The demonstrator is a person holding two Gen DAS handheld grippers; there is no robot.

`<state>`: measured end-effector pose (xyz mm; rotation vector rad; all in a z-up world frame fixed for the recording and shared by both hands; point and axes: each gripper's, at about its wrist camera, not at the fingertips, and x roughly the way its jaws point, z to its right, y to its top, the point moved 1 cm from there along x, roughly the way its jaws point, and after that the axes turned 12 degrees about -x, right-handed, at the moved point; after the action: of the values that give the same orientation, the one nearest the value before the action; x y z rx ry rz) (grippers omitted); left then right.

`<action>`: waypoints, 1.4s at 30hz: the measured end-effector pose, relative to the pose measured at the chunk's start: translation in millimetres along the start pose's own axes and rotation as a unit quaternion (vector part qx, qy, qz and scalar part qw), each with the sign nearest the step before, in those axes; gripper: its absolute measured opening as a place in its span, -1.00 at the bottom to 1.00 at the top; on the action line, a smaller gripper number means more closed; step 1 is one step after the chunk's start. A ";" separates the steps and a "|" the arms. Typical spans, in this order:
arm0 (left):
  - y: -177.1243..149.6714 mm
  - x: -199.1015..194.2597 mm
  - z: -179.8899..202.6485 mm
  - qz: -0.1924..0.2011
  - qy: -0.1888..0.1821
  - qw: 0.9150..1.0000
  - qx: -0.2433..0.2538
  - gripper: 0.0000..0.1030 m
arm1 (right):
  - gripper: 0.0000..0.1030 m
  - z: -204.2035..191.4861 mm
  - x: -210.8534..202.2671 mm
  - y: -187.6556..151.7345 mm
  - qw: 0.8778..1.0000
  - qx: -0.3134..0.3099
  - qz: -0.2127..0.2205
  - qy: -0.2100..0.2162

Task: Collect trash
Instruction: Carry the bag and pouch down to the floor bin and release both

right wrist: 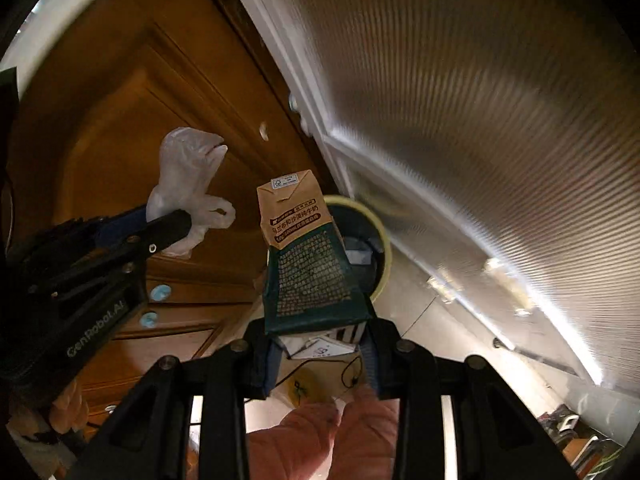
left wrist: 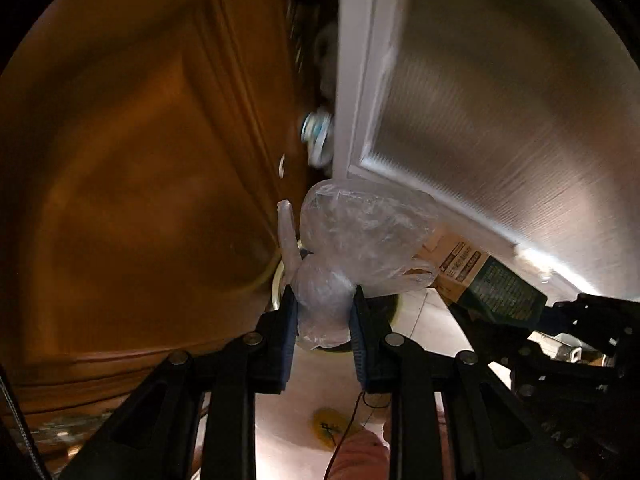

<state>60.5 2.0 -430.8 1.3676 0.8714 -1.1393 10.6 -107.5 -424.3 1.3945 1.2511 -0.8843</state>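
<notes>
Door [left wrist: 132,184]: brown wood with raised panels, filling the left of both views.
Panel [right wrist: 480,120]: pale ribbed glass in a white frame, on the right, meeting the door at a dark gap.
Floor [right wrist: 432,332]: light tiles below both claws.
Bin [right wrist: 382,240]: round, yellow rim, dark inside with some pale scraps in it, standing on the floor in the corner between door and panel, directly beyond the carton.
Left claw [left wrist: 324,312]: narrow, its blue pads clamped on the neck of the bag; pointing steeply down.
Right claw [right wrist: 320,344]: narrow, gripping the carton by its lower end; pointing steeply down, just beside the left claw.
Carton [right wrist: 308,256]: tan top, dark green body with printed text, upright in the right claw, above the bin.
Bag [left wrist: 360,232]: crumpled clear plastic, puffing out past the left claw's tips, over the bin's rim.
Sleeve [right wrist: 320,432]: pink, at the bottom edge of the right view.
</notes>
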 end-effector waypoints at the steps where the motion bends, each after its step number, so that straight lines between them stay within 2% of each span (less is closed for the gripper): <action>1: 1.0 11.1 -2.0 -0.003 0.003 1.000 -0.003 -0.56 | -0.34 2.3 14.2 -0.9 1.000 0.003 -0.005 0.007; 5: -3.1 55.4 -13.5 -0.013 0.011 1.000 -0.011 -0.55 | -0.34 12.4 67.7 -2.1 1.000 0.009 -0.025 0.012; 8: -0.9 79.0 -14.2 -0.010 0.019 1.000 0.002 -0.51 | -0.33 18.5 97.7 0.8 1.000 0.002 -0.029 0.008; 11: 1.7 97.4 -7.1 -0.003 0.029 0.999 0.027 -0.32 | -0.32 22.7 121.6 5.5 0.999 0.009 -0.037 0.015; 12: 2.1 102.7 -5.4 -0.004 0.030 0.999 0.033 -0.10 | -0.31 22.4 129.3 9.3 0.999 0.009 -0.039 0.019; 13: 2.7 106.6 -4.8 -0.005 0.032 0.999 0.038 0.12 | -0.26 22.0 132.3 10.8 0.999 0.008 -0.039 0.020; 14: -0.2 107.7 -1.5 0.000 0.038 0.998 0.040 0.16 | -0.22 23.0 136.4 13.2 0.999 0.006 -0.038 0.016; 19: -0.9 120.6 -8.0 -0.002 0.045 0.997 0.054 0.25 | 0.08 27.9 141.7 14.9 0.999 0.003 -0.031 0.011; 23: -1.6 122.9 -9.7 -0.007 0.039 0.997 0.060 0.25 | 0.10 33.2 133.6 13.3 1.000 -0.003 -0.017 0.005; 27: -3.0 114.7 -7.9 -0.004 0.031 0.998 0.057 0.25 | 0.10 34.5 122.3 11.7 1.000 0.005 -0.007 0.004; 31: -2.1 90.3 -4.6 0.009 0.027 0.999 0.046 0.25 | 0.10 37.3 112.3 9.6 1.000 0.014 0.000 0.006; 37: -6.3 28.7 0.5 0.015 0.010 0.999 0.041 0.25 | 0.10 26.6 57.3 0.6 0.999 0.032 0.006 0.014; 42: -5.9 -33.9 11.6 0.015 -0.013 0.999 0.043 0.25 | 0.10 14.1 -7.0 -2.9 0.999 0.038 0.016 0.009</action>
<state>44.1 -5.1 -399.3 1.4288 0.7884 -1.1800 7.9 -123.0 -421.1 1.4818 1.2162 -0.9058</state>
